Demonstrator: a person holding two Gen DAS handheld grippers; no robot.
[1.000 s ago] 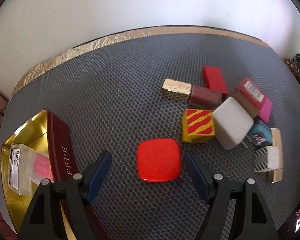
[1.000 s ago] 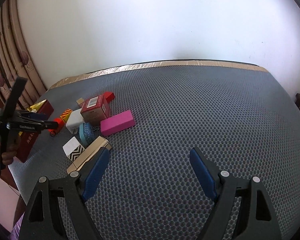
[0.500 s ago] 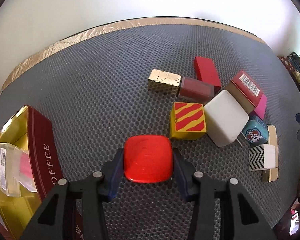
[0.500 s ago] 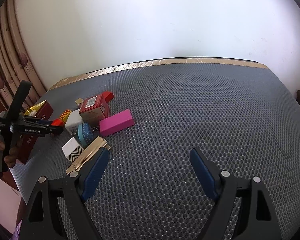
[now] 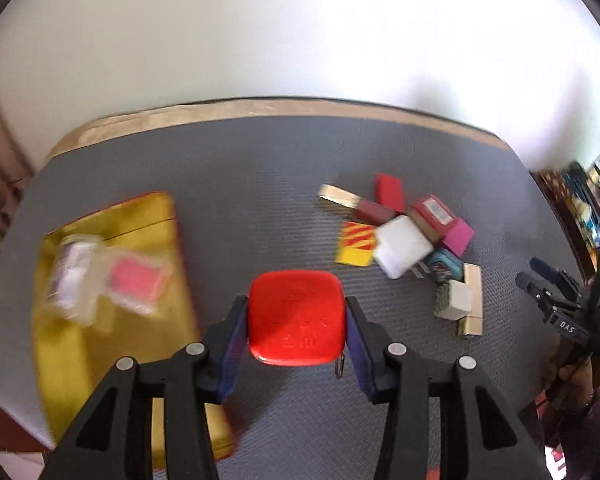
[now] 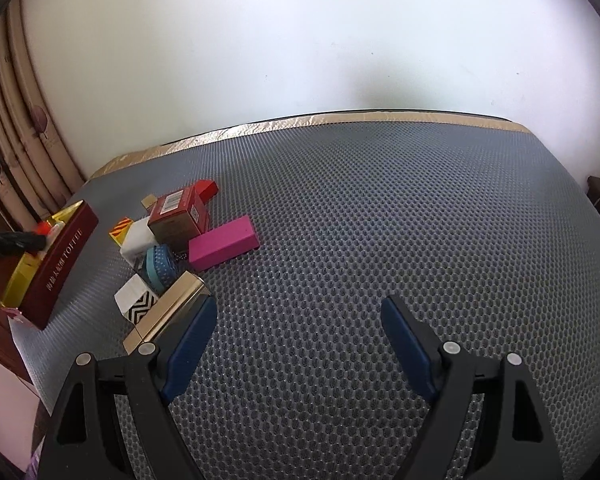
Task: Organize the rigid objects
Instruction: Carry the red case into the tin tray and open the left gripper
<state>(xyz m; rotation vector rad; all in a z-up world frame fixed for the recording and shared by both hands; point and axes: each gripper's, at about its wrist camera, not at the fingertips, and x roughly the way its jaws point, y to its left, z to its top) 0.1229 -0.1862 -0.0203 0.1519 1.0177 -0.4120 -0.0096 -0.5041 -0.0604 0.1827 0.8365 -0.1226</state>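
Observation:
My left gripper [image 5: 296, 320] is shut on a red rounded square tin [image 5: 296, 316] and holds it in the air above the grey mat, just right of the gold-lined toffee box [image 5: 60, 344]. That box holds a clear plastic case [image 5: 72, 276] and a pink packet [image 5: 136, 280]. The box also shows at far left in the right wrist view [image 6: 62, 256], with the red tin [image 6: 41, 227] above it. My right gripper [image 6: 296, 340] is open and empty over bare mat, right of the pile.
A pile of small boxes lies on the mat: yellow-red striped box [image 5: 356, 244], white cube [image 5: 402, 244], pink box [image 6: 223, 248], brown barcode box [image 6: 178, 216], blue tin [image 6: 160, 270], zigzag cube [image 6: 137, 304], gold bar [image 6: 166, 314]. A curtain [image 6: 16, 152] hangs at left.
My left gripper closed on the red tin, lifted it off the mat and carried it left toward the toffee box. My right gripper stayed open and nearly still.

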